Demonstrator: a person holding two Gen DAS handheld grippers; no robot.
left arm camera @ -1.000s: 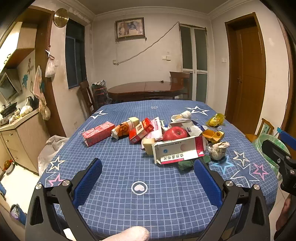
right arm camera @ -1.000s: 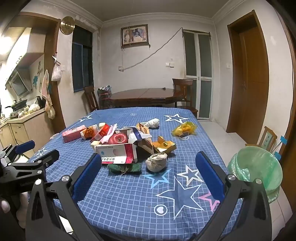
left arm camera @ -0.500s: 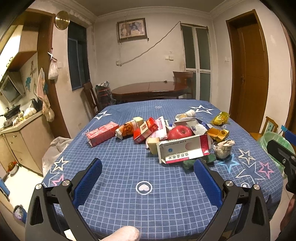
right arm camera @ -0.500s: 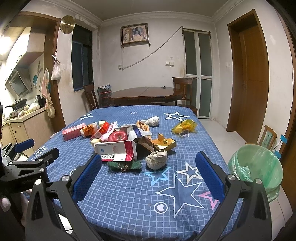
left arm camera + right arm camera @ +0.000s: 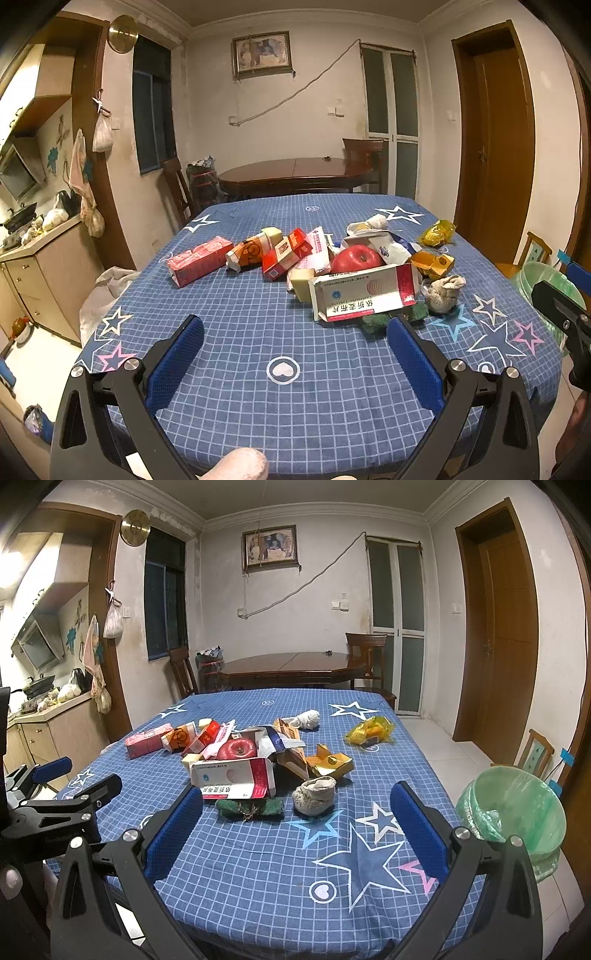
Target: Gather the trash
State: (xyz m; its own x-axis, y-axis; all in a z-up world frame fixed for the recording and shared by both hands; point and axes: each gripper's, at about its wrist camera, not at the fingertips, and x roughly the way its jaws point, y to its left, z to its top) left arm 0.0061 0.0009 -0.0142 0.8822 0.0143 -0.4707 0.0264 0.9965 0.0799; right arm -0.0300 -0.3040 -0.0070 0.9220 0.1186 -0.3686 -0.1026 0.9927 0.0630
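Note:
A pile of trash lies mid-table on the blue star cloth [image 5: 258, 332]: a white-and-red medicine box [image 5: 364, 295], a red apple [image 5: 356, 258], a pink carton [image 5: 197, 260], red boxes [image 5: 286, 253], a crumpled grey wad [image 5: 443, 293], a gold box [image 5: 432, 262], a yellow wrapper [image 5: 437, 232]. A bin lined with a green bag [image 5: 511, 818] stands right of the table. My left gripper [image 5: 293, 350] is open and empty over the near edge. My right gripper [image 5: 295, 819] is open and empty, short of the medicine box [image 5: 234, 777] and wad [image 5: 314, 795].
A dark green scrap [image 5: 251, 808] lies in front of the box. A wooden table [image 5: 291, 666] with chairs stands at the back. A kitchen counter [image 5: 40, 258] is on the left, a wooden door [image 5: 509, 635] and small chair [image 5: 537, 753] on the right.
Both grippers have risen and drawn back slightly, so the table and trash sit a little lower and farther in view. Jaws stay open; nothing on the table moved.

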